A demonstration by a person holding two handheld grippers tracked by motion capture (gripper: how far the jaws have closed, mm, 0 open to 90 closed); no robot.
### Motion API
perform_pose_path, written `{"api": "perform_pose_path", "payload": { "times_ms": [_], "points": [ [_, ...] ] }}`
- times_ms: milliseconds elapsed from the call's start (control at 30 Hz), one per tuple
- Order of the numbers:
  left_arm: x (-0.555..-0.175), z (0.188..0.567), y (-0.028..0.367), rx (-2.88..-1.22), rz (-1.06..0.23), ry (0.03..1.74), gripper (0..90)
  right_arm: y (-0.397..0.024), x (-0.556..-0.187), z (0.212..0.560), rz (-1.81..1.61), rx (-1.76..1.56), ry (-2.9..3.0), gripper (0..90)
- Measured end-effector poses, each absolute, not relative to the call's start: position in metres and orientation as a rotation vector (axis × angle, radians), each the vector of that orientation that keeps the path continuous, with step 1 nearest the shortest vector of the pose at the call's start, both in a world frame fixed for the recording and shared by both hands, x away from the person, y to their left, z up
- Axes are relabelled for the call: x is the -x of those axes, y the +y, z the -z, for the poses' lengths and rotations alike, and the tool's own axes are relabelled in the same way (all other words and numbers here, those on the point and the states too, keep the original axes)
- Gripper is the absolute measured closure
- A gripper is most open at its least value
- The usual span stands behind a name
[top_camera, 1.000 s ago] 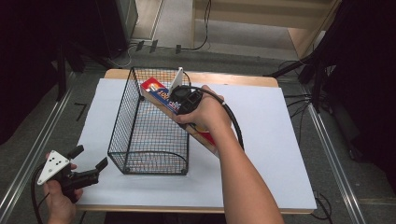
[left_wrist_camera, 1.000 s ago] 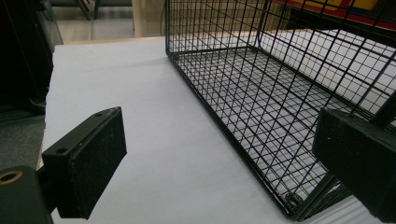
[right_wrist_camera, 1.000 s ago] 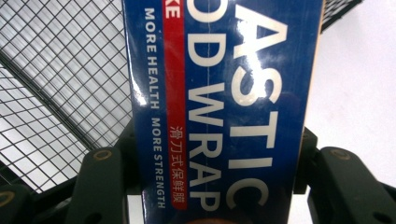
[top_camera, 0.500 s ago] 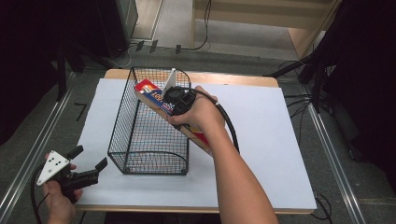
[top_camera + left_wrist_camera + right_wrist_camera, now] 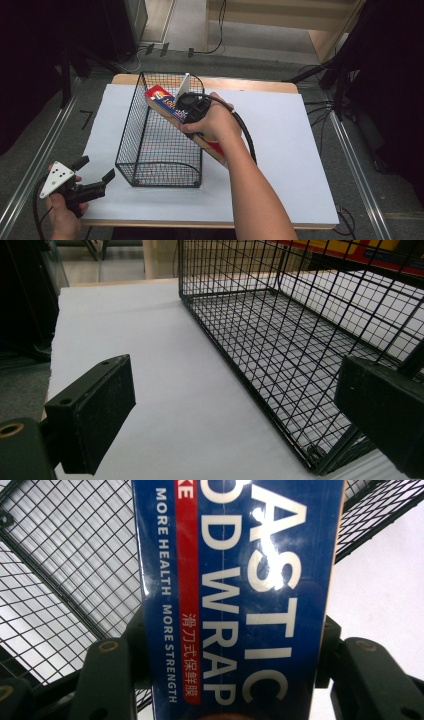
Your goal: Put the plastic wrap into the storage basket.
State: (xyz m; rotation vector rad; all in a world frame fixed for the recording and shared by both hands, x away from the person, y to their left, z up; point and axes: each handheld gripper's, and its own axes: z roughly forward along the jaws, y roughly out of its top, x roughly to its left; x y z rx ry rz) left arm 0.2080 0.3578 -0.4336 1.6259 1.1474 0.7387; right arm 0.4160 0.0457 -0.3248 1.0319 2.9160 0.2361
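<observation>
One long, stiff, glossy wrap box (image 5: 235, 595) is clamped mid-length by the right gripper (image 5: 192, 111) at frame centre, over the basket (image 5: 160, 170); left gripper (image 5: 92, 176) is held agape, lower left.

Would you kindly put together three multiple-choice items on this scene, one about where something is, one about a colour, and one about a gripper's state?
1. Where is the long plastic wrap box?
A. Flat on the white sheet, left of the basket
B. Tilted across the right-hand rim of the wire basket, far end over the basket
C. On the floor beyond the table

2. What colour is the box face carrying the white "PLASTIC WRAP" lettering?
A. Blue
B. Green
C. Black

3. What is the left gripper doing?
A. Shut on the basket rim
B. Shut on the box
C. Open, holding nothing

Answers: 1 B, the high view shows the box slanting over the rim in the right gripper. 2 A, the right gripper view shows a blue face with a red stripe. 3 C, the left gripper view shows its jaws wide apart with only white sheet between them.
</observation>
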Motion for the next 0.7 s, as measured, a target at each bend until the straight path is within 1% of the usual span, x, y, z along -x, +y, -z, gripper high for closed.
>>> {"api": "perform_pose_path", "payload": {
  "times_ms": [200,300,333,367,400,433,467,533,633,700],
  "points": [
    [-0.208,0.434,0.358,-1.628,-0.738,1.145,3.5,0.044,-0.417,0.325,-0.236,-1.056,2.914,42.1],
    [-0.208,0.434,0.358,-1.628,-0.738,1.144,3.5,0.045,-0.416,0.327,-0.241,-1.032,2.914,39.5],
    [-0.208,0.434,0.358,-1.629,-0.738,1.145,3.5,0.045,-0.415,0.327,-0.246,-1.025,2.905,32.0],
    [-0.208,0.434,0.358,-1.628,-0.736,1.146,3.5,0.045,-0.414,0.327,-0.232,-1.049,2.893,16.7],
    [-0.208,0.434,0.358,-1.628,-0.736,1.146,3.5,0.045,-0.414,0.327,-0.232,-1.049,2.893,16.7],
    [-0.208,0.434,0.358,-1.625,-0.737,1.149,3.5,0.045,-0.416,0.325,-0.202,-1.077,2.899,5.1],
    [-0.208,0.434,0.358,-1.625,-0.737,1.151,3.5,0.044,-0.416,0.322,-0.207,-1.073,2.886,1.9],
    [-0.208,0.434,0.358,-1.626,-0.736,1.151,3.5,0.045,-0.416,0.317,-0.229,-1.091,2.881,0.4],
    [-0.208,0.434,0.358,-1.633,-0.732,1.147,3.5,0.037,-0.416,0.302,-0.286,-1.091,2.829,3.2],
    [-0.208,0.434,0.357,-1.628,-0.733,1.147,3.5,0.029,-0.418,0.300,-0.296,-1.105,2.814,3.5]
  ]
}}
